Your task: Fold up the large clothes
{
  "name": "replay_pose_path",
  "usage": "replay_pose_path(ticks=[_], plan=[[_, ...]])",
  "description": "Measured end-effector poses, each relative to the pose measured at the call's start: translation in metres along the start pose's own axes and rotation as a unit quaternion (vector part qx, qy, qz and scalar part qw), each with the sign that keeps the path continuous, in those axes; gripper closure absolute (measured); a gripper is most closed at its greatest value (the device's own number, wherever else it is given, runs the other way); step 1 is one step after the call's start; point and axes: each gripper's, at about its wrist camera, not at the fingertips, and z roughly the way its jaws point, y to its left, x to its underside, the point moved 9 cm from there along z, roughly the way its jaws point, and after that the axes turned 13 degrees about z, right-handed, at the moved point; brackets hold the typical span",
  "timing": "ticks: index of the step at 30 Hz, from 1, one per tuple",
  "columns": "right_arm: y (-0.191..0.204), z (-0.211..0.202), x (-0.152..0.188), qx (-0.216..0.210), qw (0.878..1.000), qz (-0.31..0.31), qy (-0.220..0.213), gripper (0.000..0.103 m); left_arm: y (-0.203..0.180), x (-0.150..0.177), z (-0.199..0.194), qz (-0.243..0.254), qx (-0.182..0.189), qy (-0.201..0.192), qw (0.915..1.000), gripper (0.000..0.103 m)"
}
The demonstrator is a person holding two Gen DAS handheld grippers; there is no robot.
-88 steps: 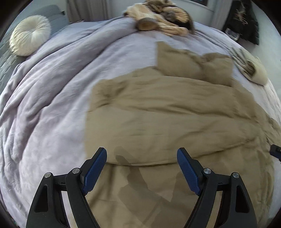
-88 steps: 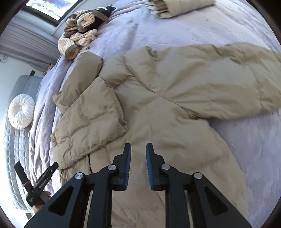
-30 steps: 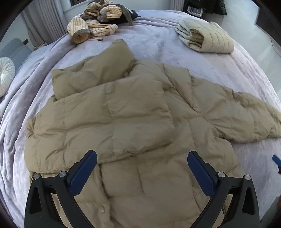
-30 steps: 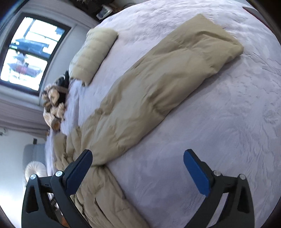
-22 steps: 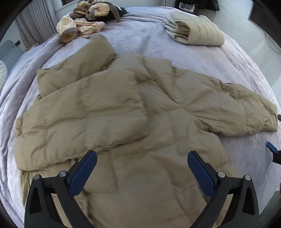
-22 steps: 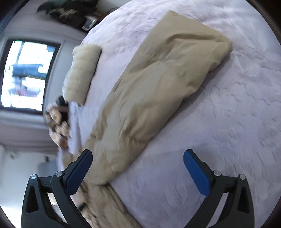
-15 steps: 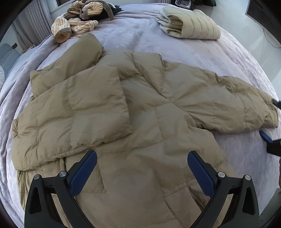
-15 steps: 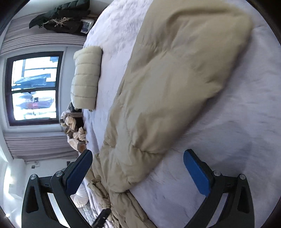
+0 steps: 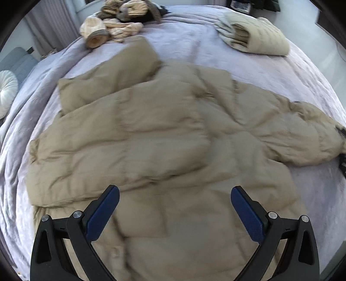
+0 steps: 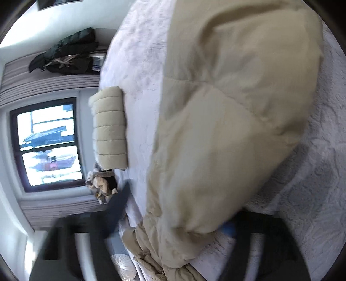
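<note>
A tan puffer jacket point(image 9: 151, 134) lies spread on the lilac bed cover point(image 9: 194, 43), its left half folded over the body. My left gripper point(image 9: 175, 207) hangs open above the jacket's lower part, with nothing between its blue pads. The right sleeve point(image 9: 302, 134) stretches out to the right. In the right wrist view that sleeve point(image 10: 227, 129) fills the frame, and its cuff end sits between the blurred fingers of my right gripper point(image 10: 176, 214). Its jaws are closing around the cuff. The right pad point(image 10: 229, 229) touches the fabric; the left finger still stands off it.
A folded cream quilted jacket point(image 9: 255, 36) lies at the bed's far right. A pile of striped knitwear point(image 9: 116, 17) sits at the far edge. A round white cushion point(image 9: 6, 95) rests on a grey seat at left. A window point(image 10: 47, 144) and dark hanging coat point(image 10: 64, 56) are beyond.
My right gripper has rolled and dropped toward the sleeve's cuff, which now sits between its fingers, and its jaws have begun to narrow. The left gripper's view shifted slightly over the jacket.
</note>
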Motion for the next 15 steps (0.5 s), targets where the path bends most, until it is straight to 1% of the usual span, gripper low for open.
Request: replay_pose_path(ticks=[1,4,7,9,11,12,13,15], plan=[[0.001,0.001,0.000,-0.005,1.000,0.006,0.003,0.088,0.009,0.003,0.000,-0.008,-0.001,0.001,1.0000,0.000],[0.015,-0.004,0.004,-0.014,1.000,-0.007,0.001,0.092,0.029,0.010,-0.001,-0.025,-0.001,0.003,0.9997,0.000],[0.042,-0.009,0.021,-0.017,0.998,-0.054,0.000,0.093,0.051,0.017,-0.002,-0.034,-0.019,0.003,0.9992,0.000],[0.062,-0.010,0.035,-0.014,0.996,-0.092,0.002,0.093,0.065,0.022,-0.003,-0.043,-0.020,0.003,0.9989,0.000],[0.087,-0.010,0.059,-0.007,0.989,-0.147,0.004,0.093,0.079,0.026,-0.004,-0.056,-0.022,0.004,0.9982,0.000],[0.094,-0.010,0.067,-0.005,0.987,-0.163,0.006,0.093,0.087,0.029,-0.005,-0.060,-0.027,0.005,0.9978,0.000],[0.106,-0.007,0.080,-0.006,0.983,-0.185,0.003,0.093,0.095,0.032,-0.007,-0.064,-0.034,0.006,0.9973,0.000],[0.124,0.000,0.109,-0.003,0.973,-0.229,0.012,0.093,0.109,0.036,-0.009,-0.071,-0.041,0.006,0.9966,0.000]])
